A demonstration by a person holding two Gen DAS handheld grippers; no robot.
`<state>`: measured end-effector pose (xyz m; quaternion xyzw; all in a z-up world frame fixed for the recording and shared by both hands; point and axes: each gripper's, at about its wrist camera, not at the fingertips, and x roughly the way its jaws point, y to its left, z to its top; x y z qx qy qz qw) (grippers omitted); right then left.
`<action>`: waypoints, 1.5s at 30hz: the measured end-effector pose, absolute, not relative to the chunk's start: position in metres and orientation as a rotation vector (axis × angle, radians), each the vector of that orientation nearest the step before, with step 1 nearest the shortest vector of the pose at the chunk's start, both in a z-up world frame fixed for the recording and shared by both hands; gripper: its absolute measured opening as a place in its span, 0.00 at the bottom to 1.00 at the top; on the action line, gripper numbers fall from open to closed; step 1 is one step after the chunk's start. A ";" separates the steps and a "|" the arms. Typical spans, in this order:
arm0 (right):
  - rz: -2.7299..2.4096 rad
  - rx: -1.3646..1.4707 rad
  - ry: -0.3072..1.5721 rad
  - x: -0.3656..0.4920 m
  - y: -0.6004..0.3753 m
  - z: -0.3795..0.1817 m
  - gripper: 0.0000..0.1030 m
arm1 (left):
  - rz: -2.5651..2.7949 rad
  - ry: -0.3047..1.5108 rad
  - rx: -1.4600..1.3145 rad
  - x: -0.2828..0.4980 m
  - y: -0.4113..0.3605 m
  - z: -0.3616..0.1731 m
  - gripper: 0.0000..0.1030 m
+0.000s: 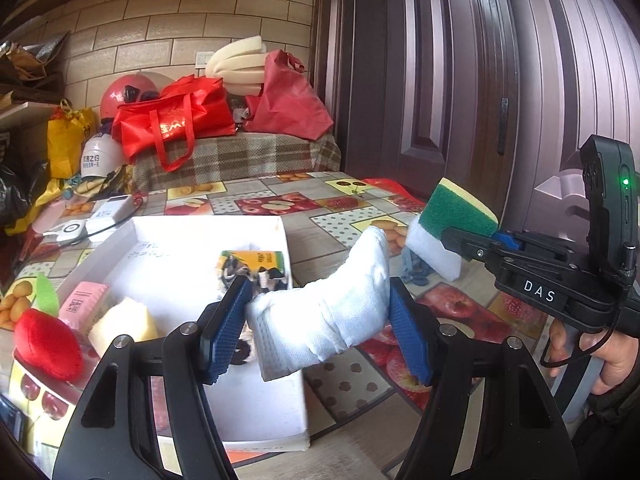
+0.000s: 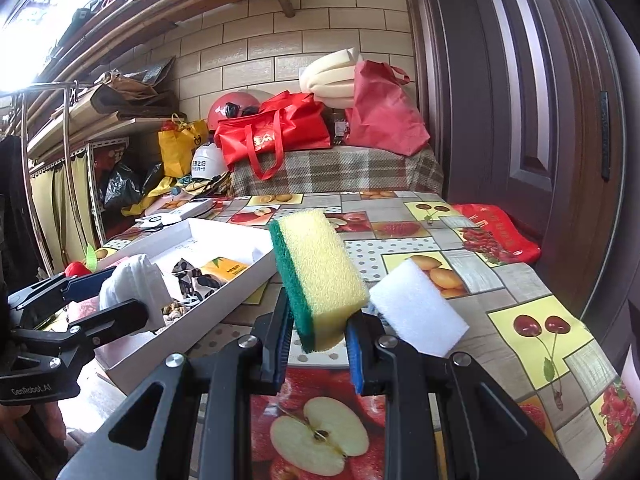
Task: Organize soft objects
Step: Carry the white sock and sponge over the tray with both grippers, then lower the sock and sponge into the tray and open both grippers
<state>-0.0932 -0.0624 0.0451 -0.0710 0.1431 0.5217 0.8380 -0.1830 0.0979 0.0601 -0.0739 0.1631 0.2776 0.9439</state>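
Observation:
My left gripper (image 1: 320,320) is shut on a folded white cloth (image 1: 332,300), which hangs over the near right corner of a shallow white box (image 1: 176,224). A yellow-green packet (image 1: 256,260) and a black-and-white patterned cloth (image 1: 240,270) lie in the box. My right gripper (image 2: 316,344) is shut on a yellow sponge with a green scouring side (image 2: 320,272), held above the table to the right of the box. A white foam block (image 2: 420,312) sits just outside its right finger. The right wrist view also has the left gripper (image 2: 120,296) with the cloth (image 2: 132,284).
A red plush strawberry (image 1: 48,344), a pink sponge (image 1: 84,304) and a pale yellow sponge (image 1: 124,320) lie at the box's left side. The fruit-print tablecloth (image 2: 520,280) covers the table. Red bags (image 1: 176,124) and helmets are piled behind it. A dark door (image 1: 460,80) stands to the right.

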 end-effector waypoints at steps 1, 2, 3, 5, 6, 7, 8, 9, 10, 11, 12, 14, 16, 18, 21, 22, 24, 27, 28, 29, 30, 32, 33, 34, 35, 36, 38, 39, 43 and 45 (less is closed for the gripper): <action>1.107 -0.153 0.303 -0.094 -0.060 0.045 0.23 | 0.576 0.332 -0.151 -0.185 0.100 0.060 0.66; 1.111 -0.157 0.303 -0.096 -0.057 0.045 0.23 | 0.587 0.331 -0.152 -0.187 0.102 0.060 0.66; 1.115 -0.162 0.302 -0.098 -0.055 0.045 0.23 | 0.597 0.330 -0.153 -0.189 0.104 0.060 0.66; 1.126 -0.169 0.301 -0.099 -0.050 0.045 0.23 | 0.619 0.327 -0.154 -0.194 0.108 0.059 0.66; 1.132 -0.173 0.301 -0.101 -0.047 0.045 0.23 | 0.626 0.324 -0.157 -0.197 0.110 0.059 0.67; 1.136 -0.176 0.302 -0.102 -0.045 0.044 0.23 | 0.633 0.324 -0.159 -0.199 0.112 0.058 0.67; 1.142 -0.180 0.303 -0.103 -0.042 0.044 0.23 | 0.639 0.323 -0.162 -0.200 0.114 0.058 0.66; 1.148 -0.183 0.305 -0.105 -0.040 0.044 0.23 | 0.641 0.322 -0.164 -0.201 0.115 0.058 0.67; 1.151 -0.185 0.306 -0.105 -0.038 0.044 0.23 | 0.643 0.322 -0.166 -0.201 0.116 0.058 0.67; 1.156 -0.188 0.308 -0.106 -0.036 0.043 0.23 | 0.644 0.322 -0.166 -0.202 0.116 0.057 0.67; 1.160 -0.190 0.310 -0.107 -0.034 0.043 0.23 | 0.645 0.322 -0.166 -0.202 0.116 0.057 0.67; 1.168 -0.195 0.312 -0.110 -0.032 0.043 0.23 | 0.645 0.323 -0.166 -0.202 0.117 0.057 0.67; 1.175 -0.200 0.314 -0.111 -0.028 0.043 0.23 | 0.651 0.320 -0.163 -0.203 0.117 0.058 0.67; 1.183 -0.205 0.314 -0.113 -0.025 0.043 0.23 | 0.664 0.311 -0.160 -0.206 0.119 0.058 0.67; 1.193 -0.213 0.310 -0.117 -0.020 0.042 0.23 | 0.697 0.277 -0.155 -0.216 0.123 0.060 0.67; 1.195 -0.213 0.311 -0.117 -0.019 0.042 0.23 | 0.711 0.271 -0.149 -0.218 0.124 0.061 0.67; 1.198 -0.216 0.319 -0.117 -0.015 0.041 0.23 | 0.740 0.270 -0.138 -0.221 0.128 0.061 0.67; 1.198 -0.217 0.329 -0.117 -0.012 0.040 0.23 | 0.779 0.267 -0.158 -0.227 0.138 0.060 0.67; 1.198 -0.219 0.329 -0.117 -0.011 0.040 0.23 | 0.793 0.260 -0.166 -0.231 0.141 0.061 0.67; 1.200 -0.220 0.328 -0.117 -0.011 0.040 0.23 | 0.807 0.252 -0.169 -0.234 0.141 0.061 0.67; 1.201 -0.223 0.326 -0.118 -0.010 0.040 0.23 | 0.820 0.242 -0.170 -0.237 0.142 0.061 0.67; 1.205 -0.229 0.322 -0.120 -0.008 0.040 0.24 | 0.851 0.221 -0.162 -0.243 0.141 0.062 0.67; 1.207 -0.231 0.321 -0.120 -0.007 0.040 0.24 | 0.862 0.212 -0.159 -0.245 0.142 0.063 0.67; 1.209 -0.233 0.321 -0.121 -0.005 0.040 0.24 | 0.876 0.204 -0.156 -0.246 0.142 0.063 0.67; 1.211 -0.235 0.321 -0.121 -0.004 0.040 0.24 | 0.888 0.198 -0.153 -0.247 0.142 0.064 0.67; 1.212 -0.236 0.320 -0.122 -0.002 0.040 0.24 | 0.900 0.191 -0.151 -0.249 0.143 0.064 0.67; 1.218 -0.242 0.317 -0.124 0.001 0.040 0.24 | 0.922 0.185 -0.162 -0.253 0.148 0.065 0.67; 1.221 -0.245 0.314 -0.125 0.003 0.040 0.24 | 0.932 0.187 -0.177 -0.255 0.152 0.065 0.67; 1.233 -0.253 0.313 -0.129 0.010 0.040 0.24 | 0.946 0.210 -0.232 -0.256 0.172 0.064 0.67; 1.238 -0.255 0.321 -0.129 0.016 0.040 0.24 | 0.954 0.218 -0.240 -0.257 0.180 0.066 0.67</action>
